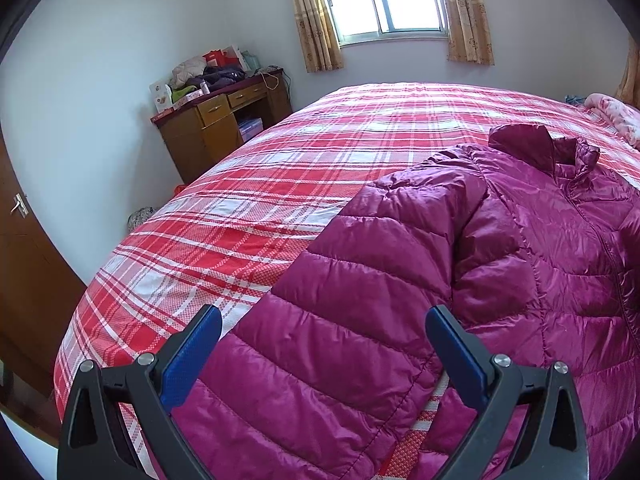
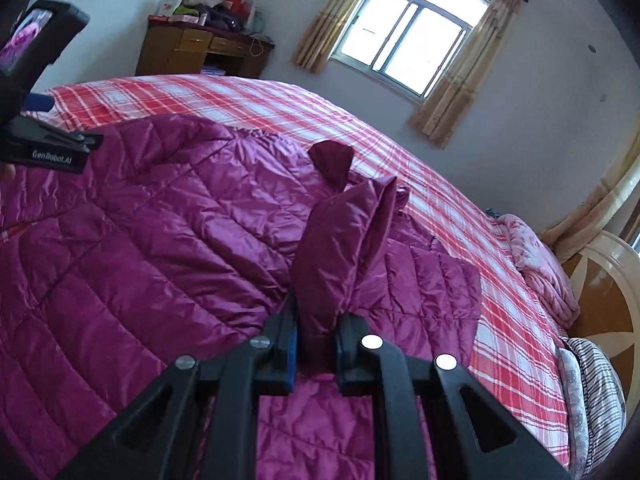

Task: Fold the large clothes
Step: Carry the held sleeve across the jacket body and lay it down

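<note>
You are looking at one readable text: "GenRobot.AI", printed in pale letters on the black body of your left gripper [image 2: 42, 136]. Nothing else is showing legible writing.

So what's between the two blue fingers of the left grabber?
In the left wrist view, the open left gripper has the purple jacket's sleeve lying between its fingers, on the plaid bedspread.

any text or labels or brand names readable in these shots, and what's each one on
"GenRobot.AI": white letters on the black body of the left gripper, seen at the left edge of the right wrist view.

Red and white boxes on the wooden desk bear large red shapes, too blurred to read.

The small screen on that gripper shows only a picture, no legible words.

Nothing readable on the purple jacket or the plaid bedsheet.
</note>
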`<state>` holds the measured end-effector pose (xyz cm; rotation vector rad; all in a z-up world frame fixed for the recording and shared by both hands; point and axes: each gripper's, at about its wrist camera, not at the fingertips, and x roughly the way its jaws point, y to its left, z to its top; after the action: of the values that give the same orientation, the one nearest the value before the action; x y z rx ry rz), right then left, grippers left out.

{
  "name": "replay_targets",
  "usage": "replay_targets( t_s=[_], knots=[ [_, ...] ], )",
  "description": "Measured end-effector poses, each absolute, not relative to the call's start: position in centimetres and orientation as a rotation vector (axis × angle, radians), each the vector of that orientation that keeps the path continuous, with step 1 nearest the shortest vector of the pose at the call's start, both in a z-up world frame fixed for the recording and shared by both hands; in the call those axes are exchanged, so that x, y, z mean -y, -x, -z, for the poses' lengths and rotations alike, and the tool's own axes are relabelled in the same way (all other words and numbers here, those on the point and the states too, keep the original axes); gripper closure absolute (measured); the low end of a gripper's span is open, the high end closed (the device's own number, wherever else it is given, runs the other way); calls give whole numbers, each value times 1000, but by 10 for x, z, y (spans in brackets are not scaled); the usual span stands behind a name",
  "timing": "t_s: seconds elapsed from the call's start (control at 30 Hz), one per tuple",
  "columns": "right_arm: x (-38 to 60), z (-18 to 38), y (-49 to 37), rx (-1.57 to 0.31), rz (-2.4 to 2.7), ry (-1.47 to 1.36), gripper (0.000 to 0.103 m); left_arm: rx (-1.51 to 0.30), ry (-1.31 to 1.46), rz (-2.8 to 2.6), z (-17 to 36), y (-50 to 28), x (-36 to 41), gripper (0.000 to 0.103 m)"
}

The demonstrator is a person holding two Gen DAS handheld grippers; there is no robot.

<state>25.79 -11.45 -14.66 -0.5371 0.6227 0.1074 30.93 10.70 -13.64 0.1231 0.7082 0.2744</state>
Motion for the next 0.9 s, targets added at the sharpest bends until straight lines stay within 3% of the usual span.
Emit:
replay_targets(
  t_s=[0.13,0.2,0.23,0.27,0.5,0.6,0.67,0.7,0.9],
  knots=[
    [112,167,-265,-679,-136,520,83,-714,-134,-275,138,-311,-104,1],
    [114,167,-260,-686,-174,496,60,-715,-137,-274,138,-312,-102,1],
    [112,165,-254,-679,-207,484,35,-714,-139,-272,137,-312,-100,1],
    [110,164,-247,-665,-243,475,27,-712,-141,-271,136,-313,-99,1],
    [100,138,-185,-564,-459,498,31,-687,-144,-255,125,-313,-88,1],
    [116,126,-191,-562,-381,433,52,-684,-138,-242,122,-312,-80,1],
    [130,128,-215,-609,-257,389,76,-685,-140,-224,121,-313,-68,1],
    [137,130,-227,-634,-217,355,80,-682,-146,-215,120,-312,-61,1],
    [143,165,-275,-785,-169,276,81,-660,-199,-147,120,-310,-11,1]
  ],
)
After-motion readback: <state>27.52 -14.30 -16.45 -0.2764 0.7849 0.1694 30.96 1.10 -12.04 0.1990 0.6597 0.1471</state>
